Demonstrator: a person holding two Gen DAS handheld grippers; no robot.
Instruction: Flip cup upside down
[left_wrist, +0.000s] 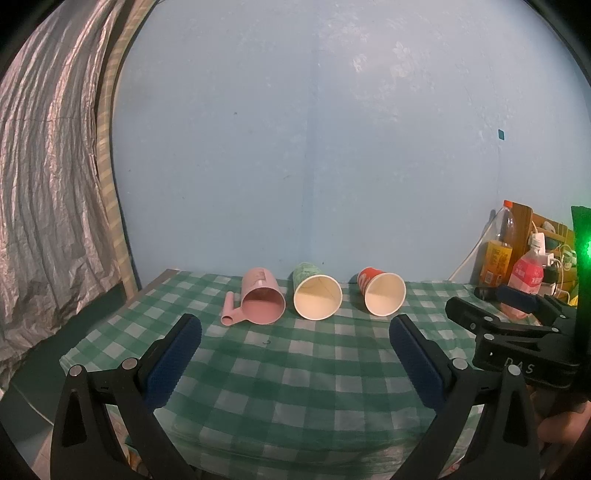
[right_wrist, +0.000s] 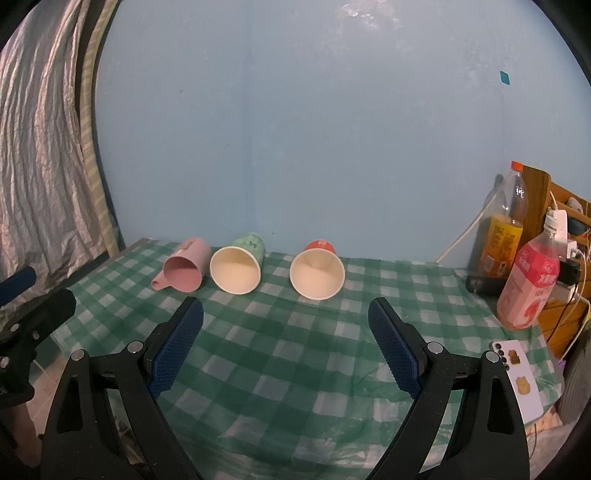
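Three cups lie on their sides at the far side of the green checked tablecloth (left_wrist: 295, 369), mouths toward me: a pink plastic mug with a handle (left_wrist: 260, 301) (right_wrist: 184, 269), a green paper cup (left_wrist: 316, 295) (right_wrist: 238, 266), and a red paper cup (left_wrist: 382, 291) (right_wrist: 317, 271). My left gripper (left_wrist: 295, 328) is open and empty, short of the cups. My right gripper (right_wrist: 286, 314) is open and empty, also short of them. The right gripper's body shows at the right of the left wrist view (left_wrist: 517, 325).
Two drink bottles stand at the table's right edge, an orange-labelled one (right_wrist: 506, 236) and a pink one (right_wrist: 528, 280). A white phone (right_wrist: 521, 380) lies near the right front. A wooden shelf with cables (right_wrist: 565, 229) is behind them. A curtain (left_wrist: 44, 184) hangs at the left.
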